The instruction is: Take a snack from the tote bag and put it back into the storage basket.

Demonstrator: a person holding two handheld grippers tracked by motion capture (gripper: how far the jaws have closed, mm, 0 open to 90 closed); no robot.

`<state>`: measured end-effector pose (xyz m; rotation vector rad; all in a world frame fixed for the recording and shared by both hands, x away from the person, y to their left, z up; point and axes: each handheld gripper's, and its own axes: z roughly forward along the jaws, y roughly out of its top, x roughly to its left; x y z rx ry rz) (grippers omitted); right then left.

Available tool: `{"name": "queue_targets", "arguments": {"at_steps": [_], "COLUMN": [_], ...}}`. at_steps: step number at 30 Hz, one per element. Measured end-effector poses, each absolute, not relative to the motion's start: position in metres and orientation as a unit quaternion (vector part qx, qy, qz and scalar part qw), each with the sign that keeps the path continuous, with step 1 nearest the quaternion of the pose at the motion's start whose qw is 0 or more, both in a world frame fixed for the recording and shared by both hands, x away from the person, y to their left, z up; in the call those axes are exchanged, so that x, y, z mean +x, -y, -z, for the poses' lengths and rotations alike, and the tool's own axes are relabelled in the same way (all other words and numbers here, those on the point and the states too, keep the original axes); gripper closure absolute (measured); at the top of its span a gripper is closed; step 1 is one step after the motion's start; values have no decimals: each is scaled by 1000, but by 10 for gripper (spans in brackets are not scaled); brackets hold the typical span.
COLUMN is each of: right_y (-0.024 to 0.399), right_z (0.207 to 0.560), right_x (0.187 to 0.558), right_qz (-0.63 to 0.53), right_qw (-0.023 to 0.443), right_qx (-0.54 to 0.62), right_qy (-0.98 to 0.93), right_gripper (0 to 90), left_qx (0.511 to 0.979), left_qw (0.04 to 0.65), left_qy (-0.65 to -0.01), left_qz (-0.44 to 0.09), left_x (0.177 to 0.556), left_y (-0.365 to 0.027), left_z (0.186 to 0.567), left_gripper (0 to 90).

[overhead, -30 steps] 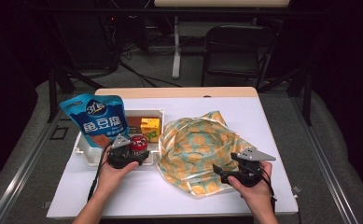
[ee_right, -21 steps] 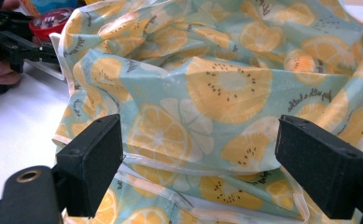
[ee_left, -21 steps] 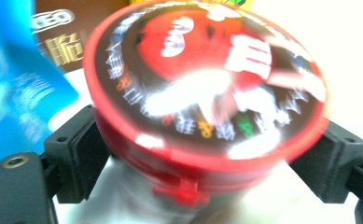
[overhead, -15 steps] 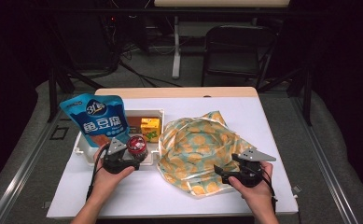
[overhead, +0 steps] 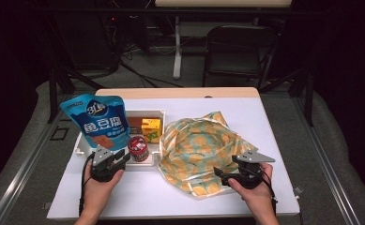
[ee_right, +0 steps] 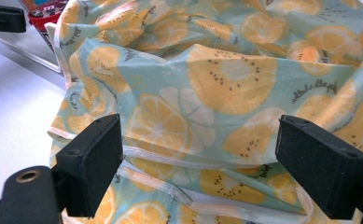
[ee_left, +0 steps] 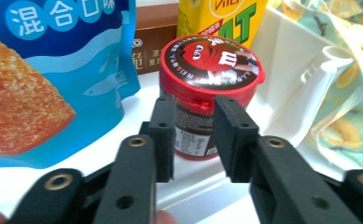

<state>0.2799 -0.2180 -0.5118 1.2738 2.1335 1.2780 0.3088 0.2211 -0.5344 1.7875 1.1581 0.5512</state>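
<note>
While the left gripper (overhead: 119,159) sits at the white tray's (overhead: 148,113) near edge, its jaws have just been closing; they stand narrow, short of the red-lidded candy tub (ee_left: 210,65), gripping nothing. Left of the tub leans a blue snack bag (overhead: 100,123). Rightward, the right gripper (overhead: 221,175) hangs wide apart over the fruit-print cloth bag (overhead: 199,147).

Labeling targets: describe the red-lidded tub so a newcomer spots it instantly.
Find the white tray left of the fruit-print cloth. At its near edge, between the blue snack bag and the yellow carton, stands the tub: round, dark-sided, the only red lid.
</note>
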Motion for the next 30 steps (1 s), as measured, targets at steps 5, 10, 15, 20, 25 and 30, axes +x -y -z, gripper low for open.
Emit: {"name": "queue_targets", "arguments": {"at_steps": [5,10,15,20,25,30], "right_y": [219,220,220,220,219,220], "right_z": [512,513,513,513,514,513], "right_x": [280,280,280,279,280,279], "right_qz": [-449,-449,-450,-452,-450,-451], "right_qw": [174,174,173,173,173,173], "right_qx": [449,453,452,452,451,453], "right_qy": [-752,-750,-750,-750,-751,-749], "right_gripper": [145,146,146,147,147,148], "left_qx": [726,727,727,722,710,702], "left_qw": [449,447,451,447,459,475], "left_qy": [-473,-475,-477,-489,-499,-494], "left_qz": [-217,-215,-202,-201,-189,-196], "left_x": [311,312,313,315,318,313], "left_y": [-216,-215,-217,-224,-234,-231], "left_z": [536,537,537,537,536,528], "left_gripper": [762,816,840,899,900,900]}}
